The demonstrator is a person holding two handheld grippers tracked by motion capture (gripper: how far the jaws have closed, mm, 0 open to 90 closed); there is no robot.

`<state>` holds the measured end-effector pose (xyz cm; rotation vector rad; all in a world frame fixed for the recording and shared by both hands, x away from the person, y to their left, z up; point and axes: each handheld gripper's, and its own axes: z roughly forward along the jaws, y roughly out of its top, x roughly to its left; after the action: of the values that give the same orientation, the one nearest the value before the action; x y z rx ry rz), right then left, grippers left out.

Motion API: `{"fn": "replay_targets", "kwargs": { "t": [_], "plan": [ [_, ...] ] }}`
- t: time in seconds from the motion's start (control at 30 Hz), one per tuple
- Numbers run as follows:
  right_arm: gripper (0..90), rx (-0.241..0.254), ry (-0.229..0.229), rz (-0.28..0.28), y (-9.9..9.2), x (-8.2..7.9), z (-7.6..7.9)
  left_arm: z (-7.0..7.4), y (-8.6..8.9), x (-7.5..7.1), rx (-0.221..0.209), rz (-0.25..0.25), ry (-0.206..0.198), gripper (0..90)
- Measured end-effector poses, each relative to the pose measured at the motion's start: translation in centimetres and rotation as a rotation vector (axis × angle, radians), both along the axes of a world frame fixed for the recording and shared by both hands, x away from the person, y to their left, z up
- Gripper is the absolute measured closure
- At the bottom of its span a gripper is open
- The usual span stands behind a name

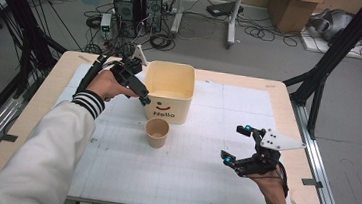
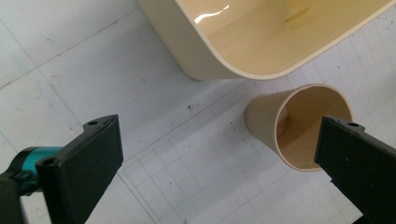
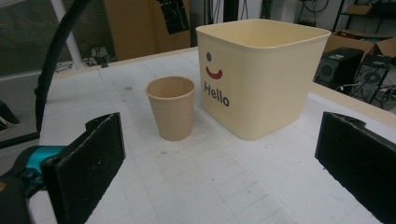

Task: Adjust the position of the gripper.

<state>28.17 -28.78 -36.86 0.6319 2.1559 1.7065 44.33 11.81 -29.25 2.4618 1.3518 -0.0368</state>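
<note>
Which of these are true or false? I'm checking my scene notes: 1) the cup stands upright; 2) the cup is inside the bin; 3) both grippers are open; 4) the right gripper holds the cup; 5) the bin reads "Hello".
1) The cup stands upright on the mat: true.
2) The cup is inside the bin: false. It stands on the mat just in front of the bin.
3) Both grippers are open: true. The left gripper and right gripper both have their jaws spread.
4) The right gripper holds the cup: false. It holds nothing and is well apart from the cup.
5) The bin reads "Hello": true.
</note>
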Motion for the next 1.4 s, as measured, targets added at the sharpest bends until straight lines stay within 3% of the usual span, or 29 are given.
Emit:
{"fn": "replay_targets", "kwargs": {
  "t": [0.5, 1.4],
  "plan": [
    [0.4, -0.008, 0.012, -0.001, 0.1, 0.1, -0.1, 0.0, 0.1, -0.2, 0.007, -0.006, -0.001, 1.7],
    [0.4, -0.013, 0.012, 0.000, 0.1, 0.1, -0.1, 0.5, -2.2, -2.2, 0.011, -0.100, 0.005, 1.7]
  ]
}}
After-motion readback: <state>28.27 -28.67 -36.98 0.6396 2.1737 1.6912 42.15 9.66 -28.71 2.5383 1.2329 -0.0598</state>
